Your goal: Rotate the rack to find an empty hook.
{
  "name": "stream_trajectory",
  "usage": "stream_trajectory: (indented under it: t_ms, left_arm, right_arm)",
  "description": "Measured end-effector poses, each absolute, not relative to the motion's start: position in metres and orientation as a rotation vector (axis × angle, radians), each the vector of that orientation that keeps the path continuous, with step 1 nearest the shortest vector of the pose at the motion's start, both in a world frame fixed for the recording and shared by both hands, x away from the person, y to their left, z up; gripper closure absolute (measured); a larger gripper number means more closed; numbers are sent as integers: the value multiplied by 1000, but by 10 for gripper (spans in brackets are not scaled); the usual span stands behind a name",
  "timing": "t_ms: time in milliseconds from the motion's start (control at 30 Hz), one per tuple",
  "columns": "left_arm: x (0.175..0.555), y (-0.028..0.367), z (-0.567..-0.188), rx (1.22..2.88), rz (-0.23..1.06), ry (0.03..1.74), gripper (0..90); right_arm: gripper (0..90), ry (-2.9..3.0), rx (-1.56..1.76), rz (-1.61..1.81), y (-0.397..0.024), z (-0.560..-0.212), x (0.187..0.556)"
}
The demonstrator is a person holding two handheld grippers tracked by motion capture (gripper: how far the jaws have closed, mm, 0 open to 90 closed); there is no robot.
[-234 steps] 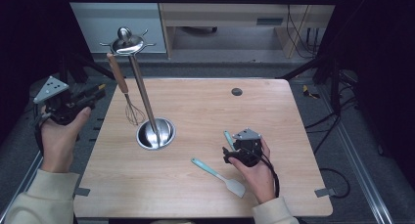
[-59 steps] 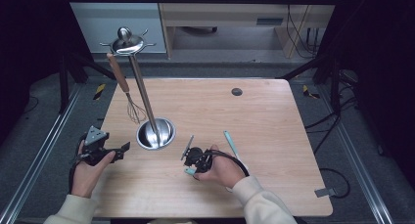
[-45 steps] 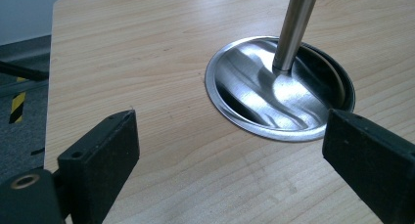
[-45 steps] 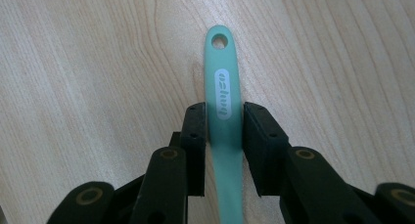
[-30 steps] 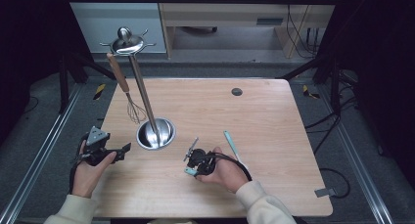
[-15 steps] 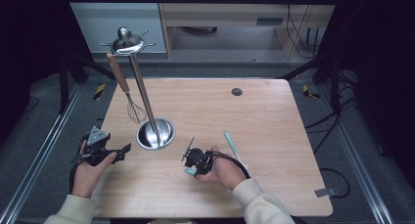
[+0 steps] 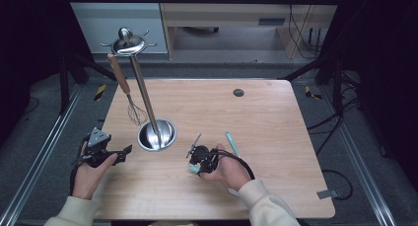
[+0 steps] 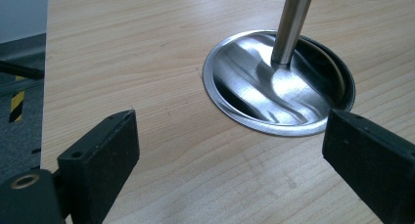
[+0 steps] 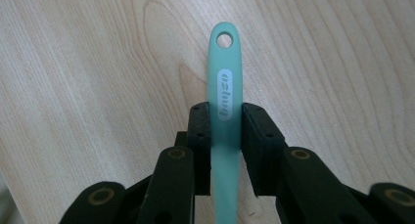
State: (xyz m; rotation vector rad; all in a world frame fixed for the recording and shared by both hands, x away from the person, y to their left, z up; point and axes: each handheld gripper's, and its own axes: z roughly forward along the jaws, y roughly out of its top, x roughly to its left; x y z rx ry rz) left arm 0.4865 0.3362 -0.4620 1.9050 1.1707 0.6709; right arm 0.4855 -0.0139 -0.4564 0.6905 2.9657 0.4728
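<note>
Two grippers on table point(image 7: 276, 117), both low near front edge. Compared with nearly eight seconds back: left gripper point(image 7: 125, 151) was up off table's left rim, now down at 8 o'clock of stand base point(image 7: 156, 135), near it but apart. Right gripper point(image 7: 194, 149) was at 4 o'clock of table over flat-lying spatula, now shifted toward centre front, clamped on teal spatula handle point(image 9: 225, 94). Spatula point(image 7: 231, 143) no longer flat on wood: handle end with hang hole point(image 9: 225, 39) pokes out past jaw tips in right gripper view, rest runs back under hand point(image 7: 227, 170). Hardly any change over last second; right jaws a touch tighter, pads pressed on handle both sides.

Left jaws wide apart, nothing between them, bare wood and stand base rim ahead in left gripper view point(image 8: 274, 87). Left hand point(image 7: 88, 171) resting at table's left front corner.

Around: steel pole point(image 7: 145, 95) rising tilted from base to hook crown point(image 7: 127, 42) at 12 o'clock of base. Whisk point(image 7: 129, 100) with wooden handle hanging from crown, wire head just beside pole at 10 o'clock of base. Small dark cable hole point(image 7: 238, 93) at 1 o'clock of right gripper, well apart. Between right gripper and stand base plain wood, no blocker; pole and whisk standing between left gripper and far table edge.
</note>
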Motion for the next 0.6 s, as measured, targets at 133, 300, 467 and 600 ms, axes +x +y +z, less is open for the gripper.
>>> stream_trajectory:
  t_ms: [133, 300, 467, 600]
  left_arm:
    - [486, 336, -462, 1913, 668, 1169, 64]
    - [486, 337, -462, 1911, 669, 1170, 64]
    - [486, 336, -462, 1904, 670, 1171, 64]
    - [486, 336, -462, 1904, 669, 1172, 64]
  right_arm:
    - [749, 2959, 694, 488, -16, -454, 486]
    - [750, 2954, 712, 505, -17, -451, 486]
    - [750, 2940, 707, 518, -19, -444, 487]
    - [750, 2928, 699, 536, -20, -437, 487]
